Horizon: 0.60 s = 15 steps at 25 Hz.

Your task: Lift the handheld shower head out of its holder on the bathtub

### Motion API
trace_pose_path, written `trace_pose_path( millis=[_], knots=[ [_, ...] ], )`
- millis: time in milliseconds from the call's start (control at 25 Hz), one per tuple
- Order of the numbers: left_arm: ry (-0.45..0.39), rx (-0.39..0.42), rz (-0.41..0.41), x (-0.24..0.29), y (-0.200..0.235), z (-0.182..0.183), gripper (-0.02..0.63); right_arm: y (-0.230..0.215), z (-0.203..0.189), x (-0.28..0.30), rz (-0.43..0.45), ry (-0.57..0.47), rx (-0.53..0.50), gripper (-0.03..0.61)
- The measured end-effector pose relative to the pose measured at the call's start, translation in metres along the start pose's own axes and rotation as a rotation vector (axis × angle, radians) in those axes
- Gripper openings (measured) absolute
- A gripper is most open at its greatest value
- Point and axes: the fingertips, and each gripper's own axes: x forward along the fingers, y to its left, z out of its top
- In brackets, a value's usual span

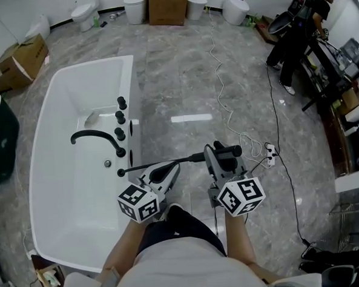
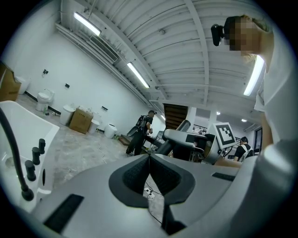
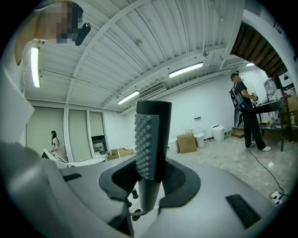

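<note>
The handheld shower head point(image 1: 221, 153), a black stick with a nubbed spray face point(image 3: 148, 139), sits off the bathtub's point(image 1: 50, 111) long faucet-side rim, over the marble floor point(image 1: 181, 79) and clear of the tub wall. The right claw point(image 1: 224, 155) is closed on it: in the right gripper view the two dark pads point(image 3: 179, 179) press its lower handle from both sides, and the head stands up between them. A thin dark hose point(image 1: 153, 165) runs from the handle back to a small black fitting point(image 1: 121, 172) on the bathtub's rim. The left claw point(image 1: 172, 167) hovers just beside the hose, between the bathtub and the right claw; its jaws are drawn together with nothing between them, their tips meeting in the left gripper view point(image 2: 149, 160). Along the same rim of the bathtub stand a curved black spout point(image 1: 97, 136) and a row of black knobs point(image 1: 120, 117), which the left gripper view shows at its left edge point(image 2: 35, 155). On the floor beyond the bathtub's rim a white cable point(image 1: 219, 77) snakes to a power strip point(image 1: 270, 154). Past the bathtub's far end a cardboard box point(image 1: 168, 6) stands against the wall among white toilets point(image 1: 86, 11). Well away from the bathtub, across the floor, a person in dark clothes point(image 1: 297, 29) stands at a workbench.
</note>
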Motion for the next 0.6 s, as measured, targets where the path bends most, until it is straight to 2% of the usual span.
trace_pose_path(
  millis=[600],
  knots=[
    [0.006,-0.011,0.029,-0.0074,0.0001,-0.0010,0.012,-0.0048,0.0024,-0.0005,-0.001,0.010,0.013,0.129]
  ],
)
